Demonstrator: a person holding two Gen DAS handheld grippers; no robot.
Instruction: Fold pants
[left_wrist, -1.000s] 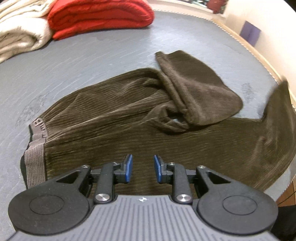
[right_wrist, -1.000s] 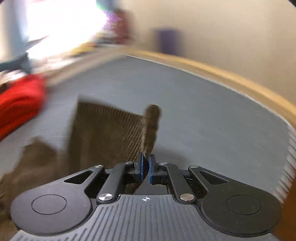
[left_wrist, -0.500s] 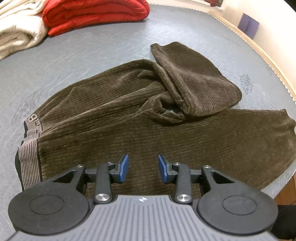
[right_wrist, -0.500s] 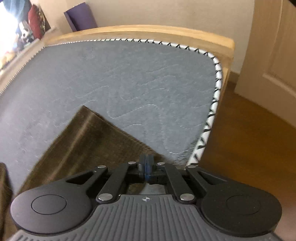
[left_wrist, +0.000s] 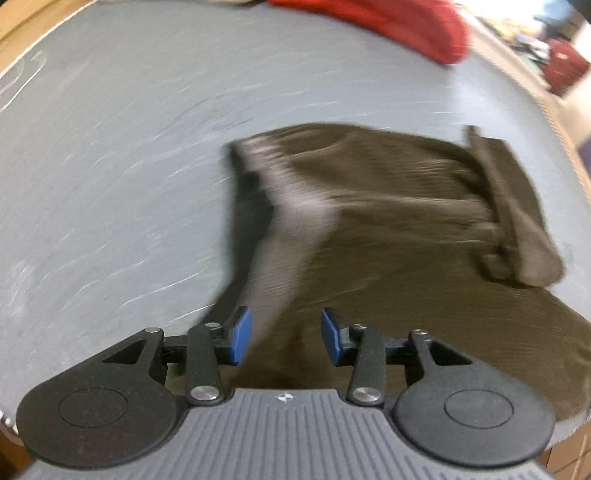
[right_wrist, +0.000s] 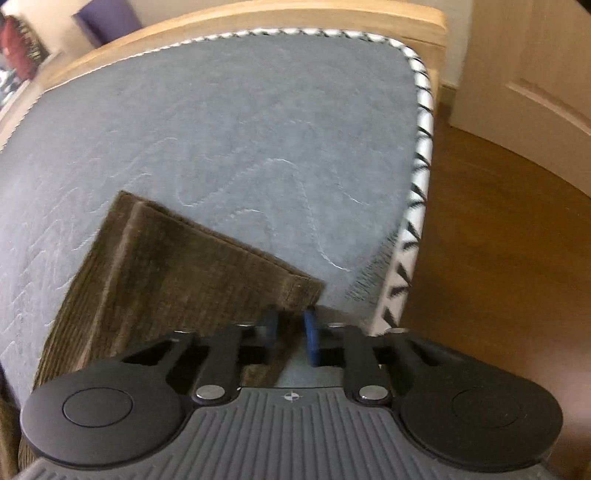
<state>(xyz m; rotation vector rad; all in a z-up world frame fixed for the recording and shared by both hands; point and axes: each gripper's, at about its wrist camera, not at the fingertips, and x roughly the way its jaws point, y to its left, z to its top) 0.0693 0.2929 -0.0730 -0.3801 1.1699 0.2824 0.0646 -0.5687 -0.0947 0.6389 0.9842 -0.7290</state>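
Beneath me: grey quilted mattress (right_wrist: 240, 140) in pale wooden frame (right_wrist: 258, 18), black-and-white piping along edge. Brown corduroy pants (left_wrist: 388, 221) lie flat on it, greyish waistband (left_wrist: 280, 236) at my left, hemmed leg end (right_wrist: 173, 273) near mattress corner. Red folded fabric (left_wrist: 388, 22) sits at far side, well apart from pants.

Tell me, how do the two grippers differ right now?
The left gripper stands wide open over the waistband end of the brown pants, its jaws just having spread with only air between them. The right gripper has a much narrower gap, just loosening at the hem corner of a pant leg by the mattress edge. Both have blue pads and point down at the pants.
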